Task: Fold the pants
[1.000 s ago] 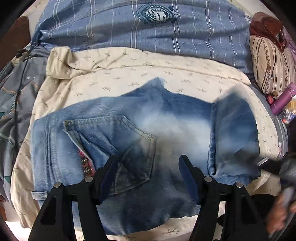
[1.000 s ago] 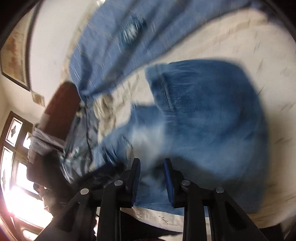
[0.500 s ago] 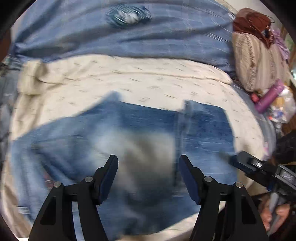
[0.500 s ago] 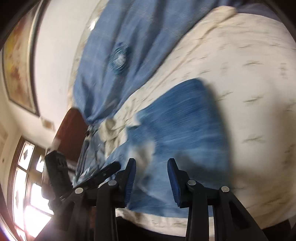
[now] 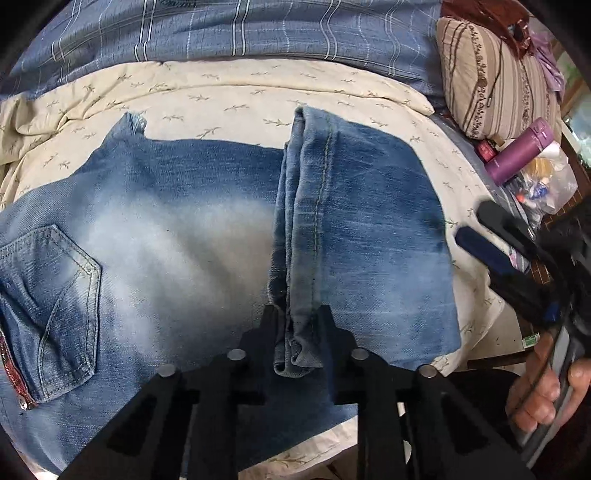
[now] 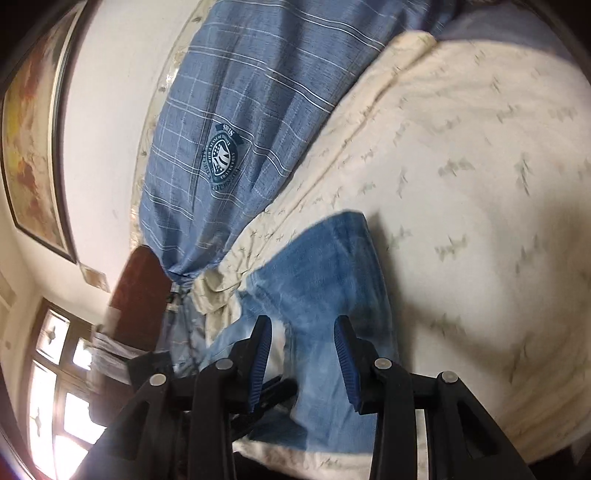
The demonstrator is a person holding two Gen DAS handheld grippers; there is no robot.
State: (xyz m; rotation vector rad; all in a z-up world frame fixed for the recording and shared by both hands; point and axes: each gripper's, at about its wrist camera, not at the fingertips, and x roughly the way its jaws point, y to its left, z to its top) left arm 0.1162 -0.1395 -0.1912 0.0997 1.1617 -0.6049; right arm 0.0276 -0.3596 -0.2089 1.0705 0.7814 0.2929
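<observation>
Faded blue jeans (image 5: 184,240) lie flat on a cream bedspread (image 5: 240,99), back pocket (image 5: 62,295) at the left. One leg is folded back, and its hem bundle (image 5: 303,221) runs toward me. My left gripper (image 5: 297,325) is closing, its pads pressing the near end of that hem bundle from both sides. My right gripper (image 5: 474,221) hovers off the jeans' right edge in a person's hand (image 5: 543,384). In the right wrist view the right gripper (image 6: 303,354) stands open above the jeans (image 6: 325,266), with nothing pinched.
A blue plaid blanket (image 5: 258,33) covers the far side of the bed. A striped pillow (image 5: 495,74), a purple bottle (image 5: 521,155) and a plastic bag (image 5: 550,181) crowd the right end. A framed picture (image 6: 33,147) hangs on the wall above a window (image 6: 55,387).
My left gripper slid right from the pocket area to the folded leg's hem and shut its jaws on it. The right gripper drew back off the jeans, jaws slightly wider.
</observation>
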